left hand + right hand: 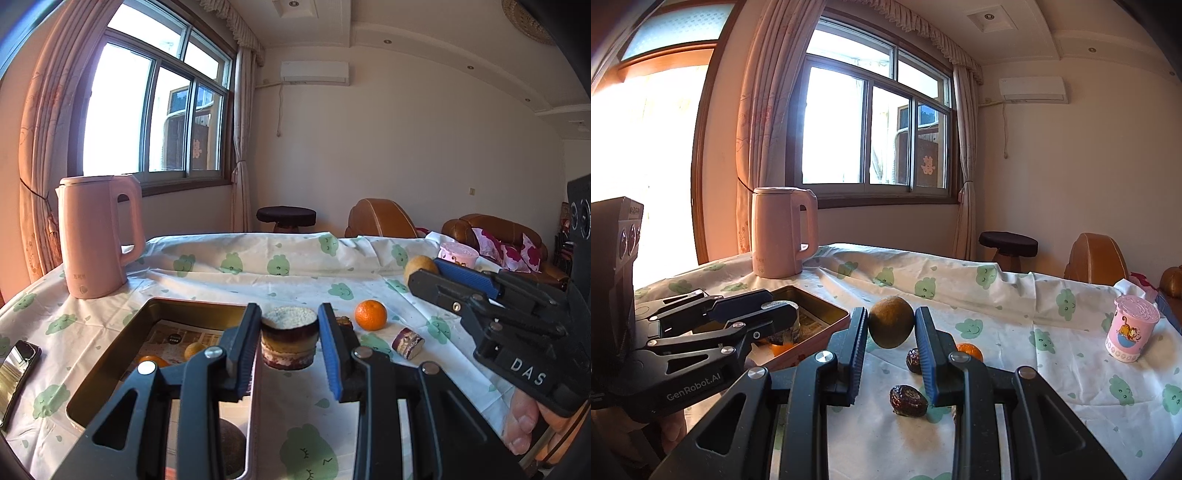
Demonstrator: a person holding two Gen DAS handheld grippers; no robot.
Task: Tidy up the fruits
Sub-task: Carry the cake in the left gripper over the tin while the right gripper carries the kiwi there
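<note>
My left gripper (290,338) is shut on a small layered cake (290,338) and holds it above the right rim of the gold tin box (110,354). The tin holds small oranges (194,349) and a dark round fruit (231,443). My right gripper (891,328) is shut on a brown kiwi (891,326) and holds it above the table; it shows at the right of the left wrist view (424,271). A loose orange (370,314) and a cake slice (407,343) lie on the cloth. Two dark dates (908,400) lie under the right gripper.
A pink kettle (98,236) stands at the table's back left. A pink cup (1132,328) stands at the right. A phone (16,373) lies at the left edge. The table has a white cloth (258,273) with green prints. Sofa and stool stand behind.
</note>
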